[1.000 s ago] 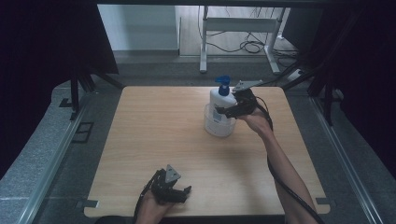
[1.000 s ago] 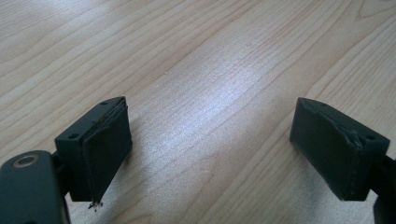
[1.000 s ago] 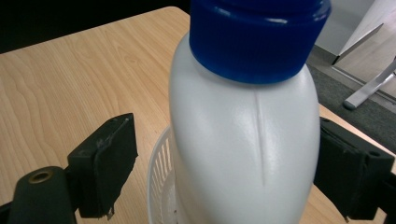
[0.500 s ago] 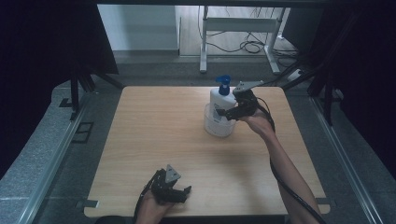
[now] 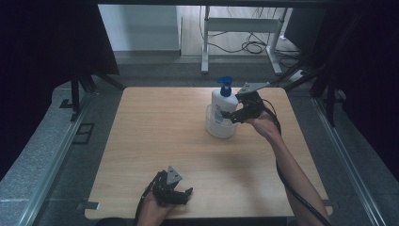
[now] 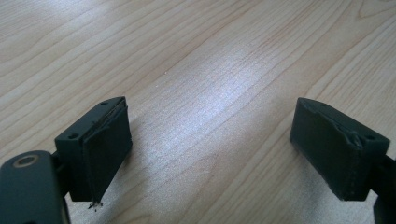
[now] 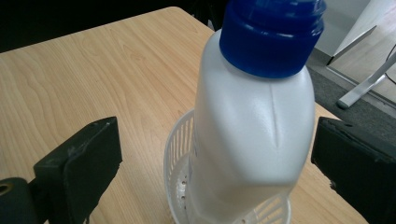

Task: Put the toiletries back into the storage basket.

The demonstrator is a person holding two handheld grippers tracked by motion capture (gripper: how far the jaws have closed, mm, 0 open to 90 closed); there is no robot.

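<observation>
**One bottle set in its basket, right jaws just let go**

One white pump bottle [image 5: 222,110] with a blue cap now stands upright inside the small white slotted basket [image 5: 212,129], toward the far right part of the wooden table [image 5: 155,136]. Your right gripper [image 5: 231,114] sits level at the bottle's side, and its jaws have just been opening: in the right gripper view the bottle [image 7: 252,126] is between the two black pads, but there is a clear gap on each side, so nothing presses on it and nothing is held. The basket [image 7: 180,168] rim shows around the bottle's base, so the bottle is in it, not beside it.

Your left gripper [image 5: 176,194] rests near the front edge of the table, well apart from the bottle. Its jaws stand wide open over bare wood in the left gripper view, with nothing between them.

You look to be at the release step, with the placing itself as good as done. The next move, as I judge it, calls for you to draw the right gripper straight back along the line of its jaws, keeping them spread so neither pad drags on the bottle's flank. The bottle is tall for so small a basket, so a sideways brush could tip both over. Pull clear before you lift or turn your wrist.
</observation>
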